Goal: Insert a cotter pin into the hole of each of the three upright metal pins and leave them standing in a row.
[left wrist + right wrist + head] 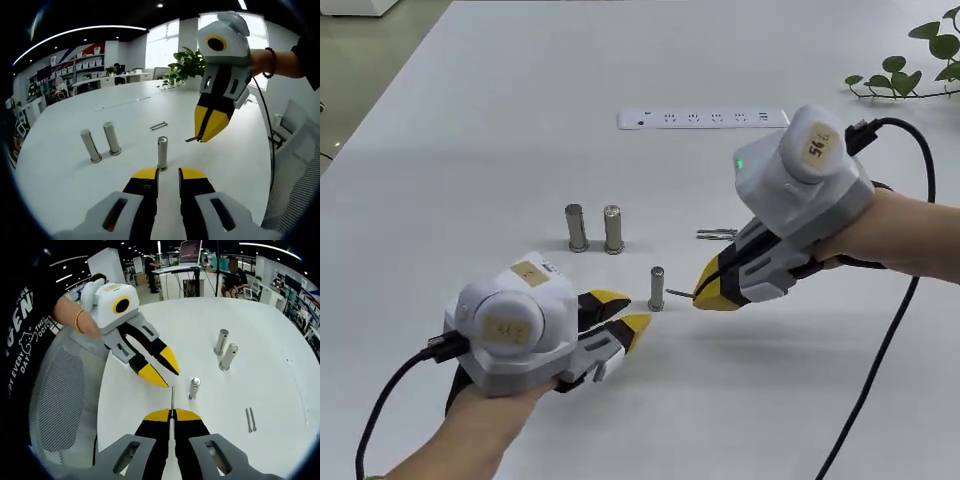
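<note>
Metal pin (657, 288), the nearest of three, stands upright on the table (500, 120), just beyond the tips of the left gripper (638, 307). That gripper's jaws are narrowly apart and hold nothing. Just right of the pin, the right gripper (702, 297) has its jaws closed on a cotter pin (678, 294), which sticks out leftward toward the top of the metal pin. Its free end comes very close, but I cannot tell whether it touches.

Farther off and to the left, a second pin (613, 229) and a third pin (577, 227) stand upright side by side, close but apart. At about the same depth, to the right, spare cotter pins (717, 234) lie flat — two, as far as the right gripper view shows. Well beyond lies a power strip (703, 119), and a plant (920, 60) trails in at the far right.
</note>
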The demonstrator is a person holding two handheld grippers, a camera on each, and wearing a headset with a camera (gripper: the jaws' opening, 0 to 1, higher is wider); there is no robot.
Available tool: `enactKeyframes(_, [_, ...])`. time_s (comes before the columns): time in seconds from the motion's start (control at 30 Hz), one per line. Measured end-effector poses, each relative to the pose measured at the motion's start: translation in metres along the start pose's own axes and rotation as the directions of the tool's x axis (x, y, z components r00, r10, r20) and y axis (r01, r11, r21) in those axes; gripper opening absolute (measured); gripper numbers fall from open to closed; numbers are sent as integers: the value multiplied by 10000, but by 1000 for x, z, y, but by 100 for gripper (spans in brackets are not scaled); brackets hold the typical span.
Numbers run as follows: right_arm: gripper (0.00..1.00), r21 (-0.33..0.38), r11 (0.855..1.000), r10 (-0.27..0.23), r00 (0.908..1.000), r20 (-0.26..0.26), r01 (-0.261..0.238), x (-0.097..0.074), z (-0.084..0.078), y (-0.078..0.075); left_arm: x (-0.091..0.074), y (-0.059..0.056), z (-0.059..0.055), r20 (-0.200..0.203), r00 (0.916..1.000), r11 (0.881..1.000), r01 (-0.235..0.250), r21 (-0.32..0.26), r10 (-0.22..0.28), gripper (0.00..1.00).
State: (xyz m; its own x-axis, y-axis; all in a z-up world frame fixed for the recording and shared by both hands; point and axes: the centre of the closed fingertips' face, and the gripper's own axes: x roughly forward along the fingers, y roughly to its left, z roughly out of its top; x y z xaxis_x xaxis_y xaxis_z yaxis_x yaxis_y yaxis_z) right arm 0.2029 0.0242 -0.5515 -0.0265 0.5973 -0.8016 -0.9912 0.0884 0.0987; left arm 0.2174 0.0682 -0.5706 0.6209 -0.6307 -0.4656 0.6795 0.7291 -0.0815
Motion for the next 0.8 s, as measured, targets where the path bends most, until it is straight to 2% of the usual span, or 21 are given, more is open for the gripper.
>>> enactKeyframes(0.23, [0,215,9997,-123,9997,-232,128,-1,-2,-9,15,1,3,62,9998,9996,-186,-190,187,14])
enactKeyframes(0.4, [0,293,9994,-180,9986,-498,195,0,-6,-21,24,3,1,-9,9989,9988,-468,-172,468,15])
enactKeyframes(0.8, [0,384,9991,-172,9973,-715,200,6,-6,-29,40,9,3,-140,9975,9969,-697,-375,693,16])
